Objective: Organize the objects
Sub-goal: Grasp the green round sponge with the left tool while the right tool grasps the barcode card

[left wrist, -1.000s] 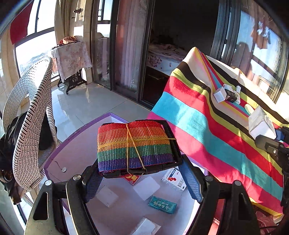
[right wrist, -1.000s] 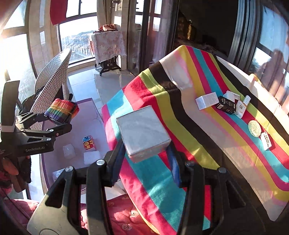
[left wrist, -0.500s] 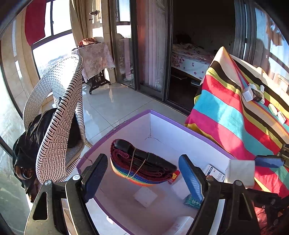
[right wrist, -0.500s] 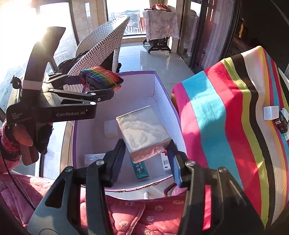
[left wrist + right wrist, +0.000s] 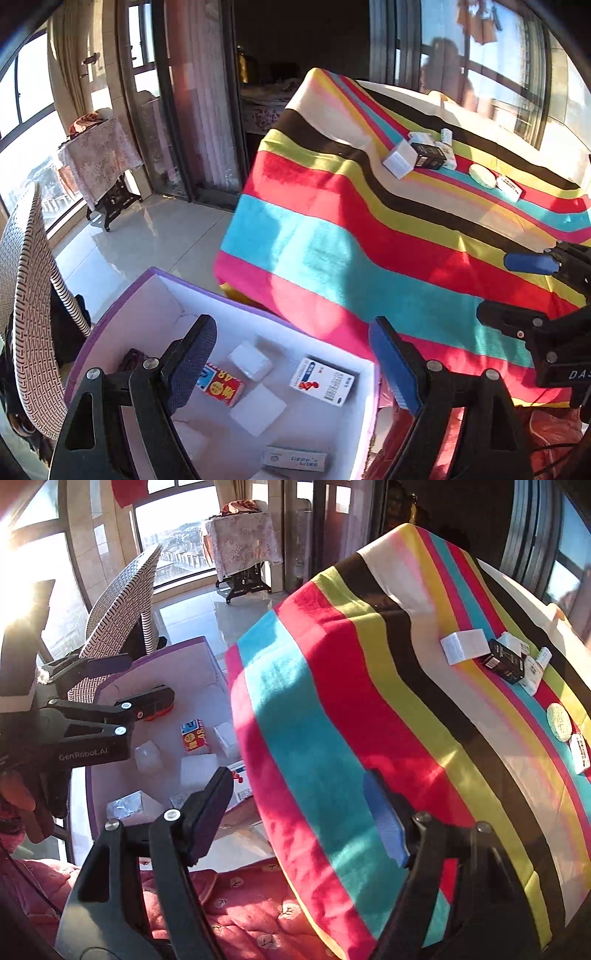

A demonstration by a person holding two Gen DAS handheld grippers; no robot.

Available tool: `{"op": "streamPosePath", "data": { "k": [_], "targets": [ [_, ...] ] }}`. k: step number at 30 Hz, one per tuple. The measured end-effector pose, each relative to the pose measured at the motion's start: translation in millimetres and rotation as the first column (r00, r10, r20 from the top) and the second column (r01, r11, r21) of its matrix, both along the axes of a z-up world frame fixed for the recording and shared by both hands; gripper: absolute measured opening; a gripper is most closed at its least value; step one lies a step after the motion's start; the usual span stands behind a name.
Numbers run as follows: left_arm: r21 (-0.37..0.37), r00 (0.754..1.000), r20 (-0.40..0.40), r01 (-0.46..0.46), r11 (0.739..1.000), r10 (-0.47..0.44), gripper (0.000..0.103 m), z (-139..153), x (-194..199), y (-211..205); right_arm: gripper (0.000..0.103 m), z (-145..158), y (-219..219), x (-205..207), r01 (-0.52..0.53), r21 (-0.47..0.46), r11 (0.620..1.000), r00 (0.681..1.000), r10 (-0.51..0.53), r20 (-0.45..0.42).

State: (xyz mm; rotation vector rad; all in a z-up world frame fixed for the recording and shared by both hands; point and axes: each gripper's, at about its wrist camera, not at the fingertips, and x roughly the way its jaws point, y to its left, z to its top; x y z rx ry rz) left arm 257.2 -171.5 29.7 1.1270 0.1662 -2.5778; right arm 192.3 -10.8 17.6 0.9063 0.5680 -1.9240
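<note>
Grippers both angled downward, left gripper (image 5: 291, 363) and right gripper (image 5: 299, 812) fingers just spread wider, nothing between them, purple box (image 5: 122, 314) beside striped counter (image 5: 332, 229), sunny tiled room.

We've got a purple box (image 5: 110, 325) on the floor with a white inside, already holding a red-and-yellow packet (image 5: 219, 386), a white-and-blue medicine carton (image 5: 322, 380) and some plain white packs (image 5: 250, 360). Up on the striped surface (image 5: 332, 229), a white box (image 5: 399, 159), black box (image 5: 428, 156) and round pale disc (image 5: 482, 176) sit close together.
</note>
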Motion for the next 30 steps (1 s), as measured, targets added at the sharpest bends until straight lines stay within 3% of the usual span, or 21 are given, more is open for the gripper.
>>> {"op": "streamPosePath", "data": {
  "k": [4,7,9,12,17,20,22,24,29,30],
  "targets": [
    [0.054,0.981,0.013,0.191,0.98,-0.192,0.086,-0.6,-66.6,61.0,0.082,-1.1,53.5,-63.1,0.217,0.011,0.976,0.976,-0.217,-0.02],
    [0.035,0.956,0.015,0.293,0.956,-0.293,0.086,-4.3,-119.7,103.0,0.084,-3.0,91.5,-116.7,0.33,-0.002,0.944,0.944,-0.33,-0.005],
    [0.015,0.945,0.026,0.327,0.945,-0.327,0.086,-9.2,-154.7,123.5,0.084,-7.3,114.2,-155.2,0.402,0.004,0.916,0.916,-0.402,-0.005],
    [0.041,0.935,0.035,0.351,0.936,-0.352,0.086,-19.1,-198.8,139.5,0.084,-14.6,150.6,-215.3,0.495,0.032,0.868,0.869,-0.496,0.0],
    [0.093,0.94,0.05,0.333,0.938,-0.338,0.086,-36.6,-231.5,142.9,0.084,-28.7,191.1,-304.5,0.62,0.06,0.782,0.784,-0.621,-0.002],
    [0.132,0.943,0.048,0.322,0.938,-0.33,0.086,-40.9,-233.3,137.4,0.084,-34.2,196.1,-343.4,0.628,0.087,0.773,0.777,-0.628,-0.027],
    [0.156,0.946,0.032,0.314,0.937,-0.322,0.086,-40.7,-232.0,132.8,0.084,-35.1,193.0,-363.7,0.609,0.097,0.787,0.793,-0.608,-0.039],
    [0.151,0.946,0.034,0.313,0.938,-0.321,0.087,-41.1,-233.5,134.3,0.084,-36.0,186.1,-381.8,0.582,0.111,0.805,0.813,-0.578,-0.071],
    [0.114,0.935,0.074,0.337,0.935,-0.346,0.088,-41.4,-239.5,144.0,0.084,-35.5,183.5,-416.2,0.538,0.097,0.837,0.843,-0.537,-0.035],
    [0.112,0.93,0.081,0.348,0.931,-0.358,0.088,-41.4,-244.4,146.3,0.072,-33.9,184.3,-415.2,0.536,0.097,0.839,0.844,-0.536,-0.027]
  ]
}}
